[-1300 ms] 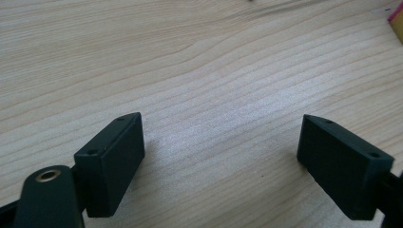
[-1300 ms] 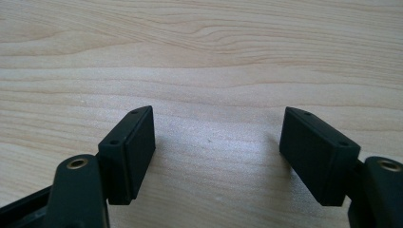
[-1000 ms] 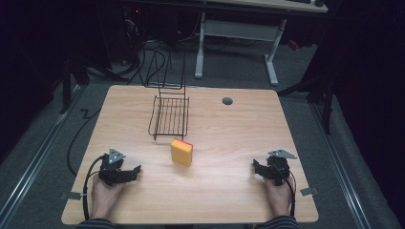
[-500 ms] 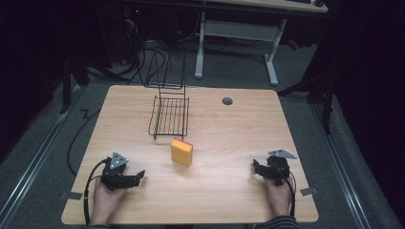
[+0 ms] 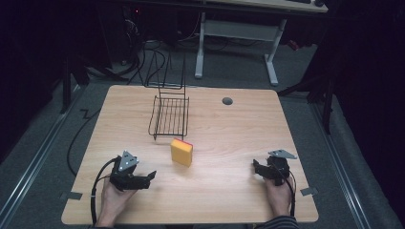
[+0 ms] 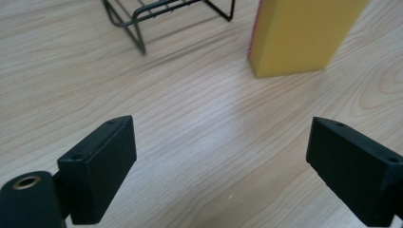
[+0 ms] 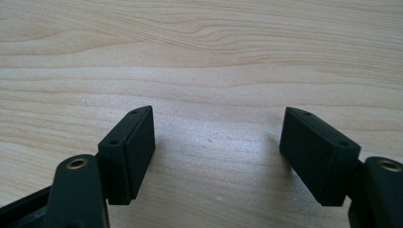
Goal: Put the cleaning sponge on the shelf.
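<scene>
Now left hand-held gripper (image 5: 143, 179) points, jaws just opening, toward sponge (image 5: 182, 152)

**Left gripper's on the move**

So the left gripper (image 5: 152, 174) slides in from the table's left edge toward the yellow sponge (image 5: 182, 152), and it's now pointing more at it than a second ago. Its jaws have just been opening too, nothing between them, just bare wood. In the left gripper view the sponge (image 6: 304, 35) now stands ahead of the jaws, a bit off to the right, not touching
</scene>
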`<state>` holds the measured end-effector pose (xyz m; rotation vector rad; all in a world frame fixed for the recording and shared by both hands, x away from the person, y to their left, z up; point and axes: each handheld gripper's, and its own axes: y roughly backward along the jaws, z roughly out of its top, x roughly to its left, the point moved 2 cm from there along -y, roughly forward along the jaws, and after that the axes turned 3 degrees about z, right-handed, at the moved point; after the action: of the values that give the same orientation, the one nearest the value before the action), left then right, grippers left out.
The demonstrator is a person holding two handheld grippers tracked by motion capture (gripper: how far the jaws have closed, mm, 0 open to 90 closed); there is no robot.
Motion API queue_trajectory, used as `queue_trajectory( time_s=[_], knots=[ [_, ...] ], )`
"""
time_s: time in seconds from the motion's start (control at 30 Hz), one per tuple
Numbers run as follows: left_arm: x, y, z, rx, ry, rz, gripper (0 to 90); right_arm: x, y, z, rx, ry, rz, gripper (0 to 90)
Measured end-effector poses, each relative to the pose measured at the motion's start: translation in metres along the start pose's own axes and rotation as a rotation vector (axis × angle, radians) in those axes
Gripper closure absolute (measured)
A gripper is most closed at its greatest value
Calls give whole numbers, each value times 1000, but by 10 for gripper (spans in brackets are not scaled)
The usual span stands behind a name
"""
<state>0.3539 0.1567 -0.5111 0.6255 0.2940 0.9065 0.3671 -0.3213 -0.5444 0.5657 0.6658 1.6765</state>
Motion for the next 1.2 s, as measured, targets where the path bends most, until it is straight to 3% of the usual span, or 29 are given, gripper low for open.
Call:
queue_trajectory(
  time_s=[0.4, 0.7, 1.2],
  knots=[
    [-16, -5, 17, 4, -16, -20, 60, 1, 1, -1, -3, 1, 4, 276],
    [-32, -11, 31, -23, -23, -47, 39, 1, 1, -1, -4, -1, 4, 276],
    [-52, -28, 49, -33, -33, -52, 1, 1, 1, -1, -1, -1, 4, 274]
  ],
)
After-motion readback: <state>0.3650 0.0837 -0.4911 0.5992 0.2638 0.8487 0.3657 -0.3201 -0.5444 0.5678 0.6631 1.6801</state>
